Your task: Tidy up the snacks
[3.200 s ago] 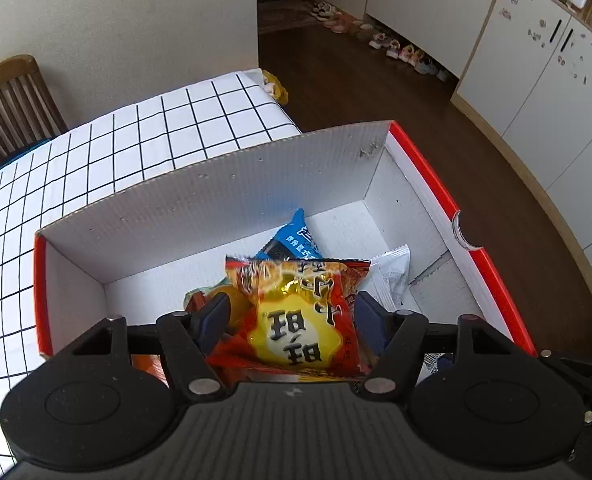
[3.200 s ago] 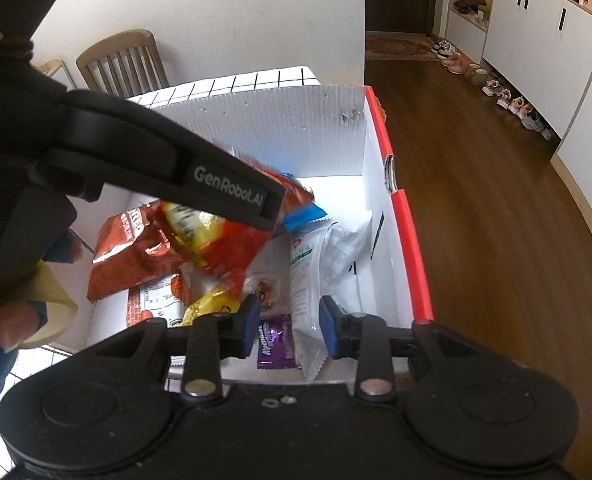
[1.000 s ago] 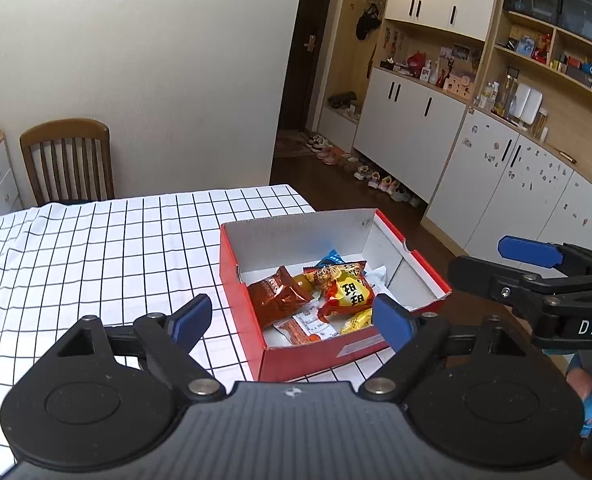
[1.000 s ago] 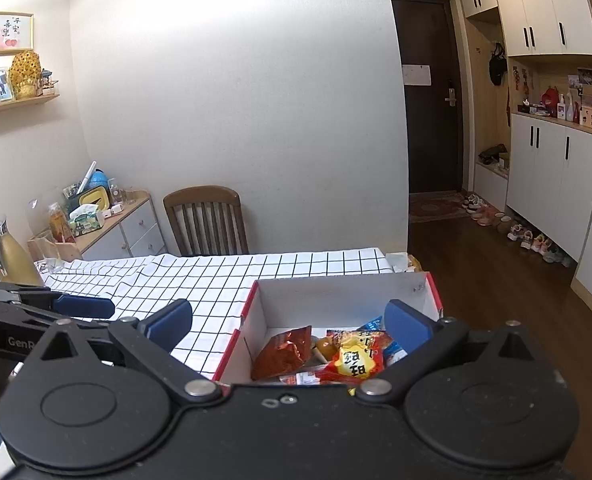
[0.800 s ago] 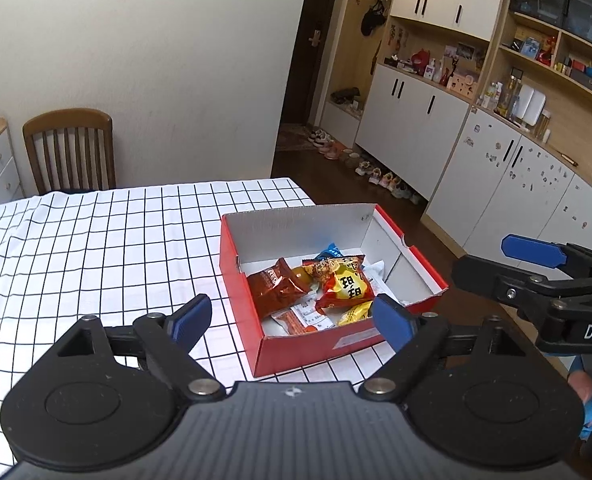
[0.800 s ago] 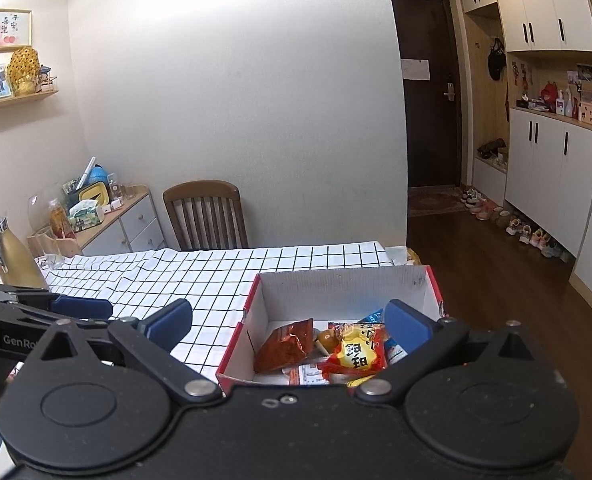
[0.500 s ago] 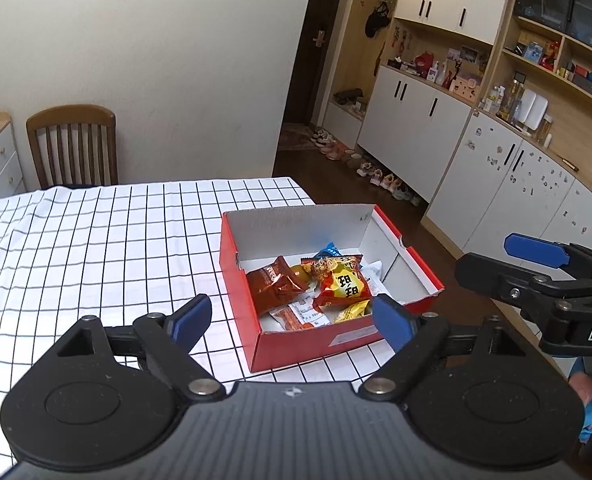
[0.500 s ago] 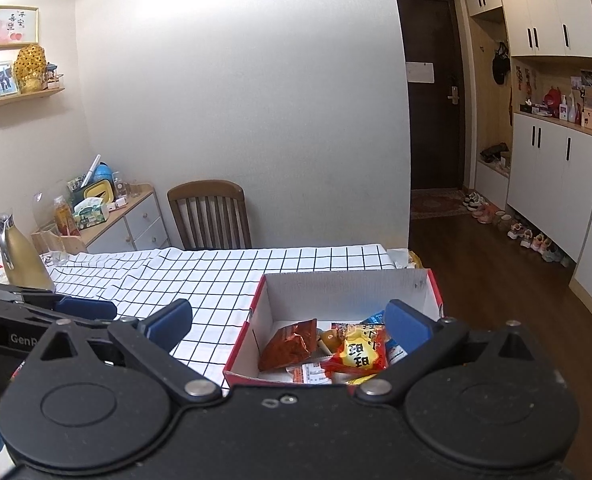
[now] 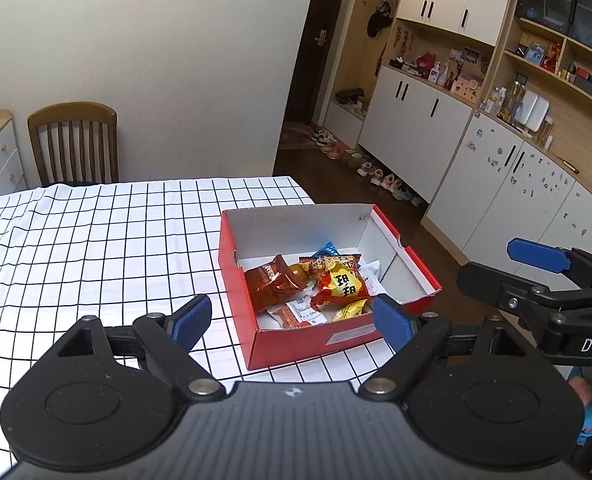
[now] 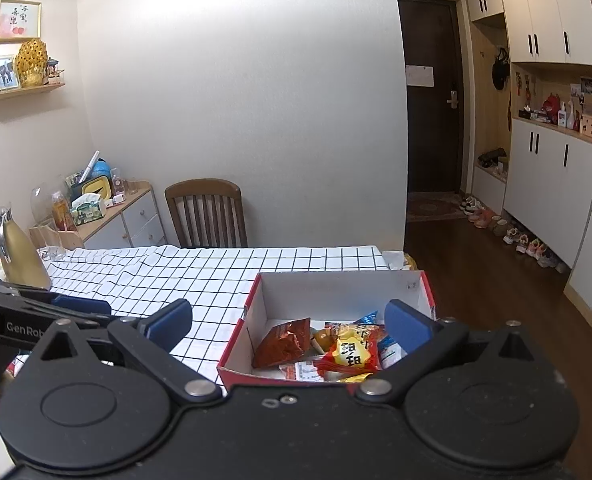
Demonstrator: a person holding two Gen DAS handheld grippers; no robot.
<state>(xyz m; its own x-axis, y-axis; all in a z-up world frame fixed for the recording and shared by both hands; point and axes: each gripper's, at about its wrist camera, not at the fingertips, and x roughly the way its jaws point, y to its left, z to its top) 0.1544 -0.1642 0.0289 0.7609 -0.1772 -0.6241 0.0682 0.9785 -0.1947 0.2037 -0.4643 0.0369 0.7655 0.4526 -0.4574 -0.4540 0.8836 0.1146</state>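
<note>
The red shoebox (image 9: 319, 338) sits at the near right corner of the table (image 9: 96, 248) on its black-and-white checked cloth, and every snack in sight lies inside it: a brown-red crinkled packet (image 9: 272, 286) on the left, a red and yellow packet with black characters (image 9: 337, 282) lying on top towards the middle, a blue-edged packet (image 9: 327, 249) behind it, white wrappers (image 9: 369, 276) to the right, and a small yellow packet (image 9: 349, 310) against the near wall. The left gripper (image 9: 292, 320) hangs back from the box with its blue pads spread wide and nothing between them; the right gripper (image 10: 288, 326) is likewise released and empty, held clear of the box on the other side. No loose snack shows on the cloth in either view, so the gathering step looks finished and both tools appear to be at rest. If anything is left, it is probably tidying: the packets lie in a loose overlapping heap, and straightening them would call for one gripper to come down over the top packet, pinch its crimped edge lightly and lay it flat beside the others.
</note>
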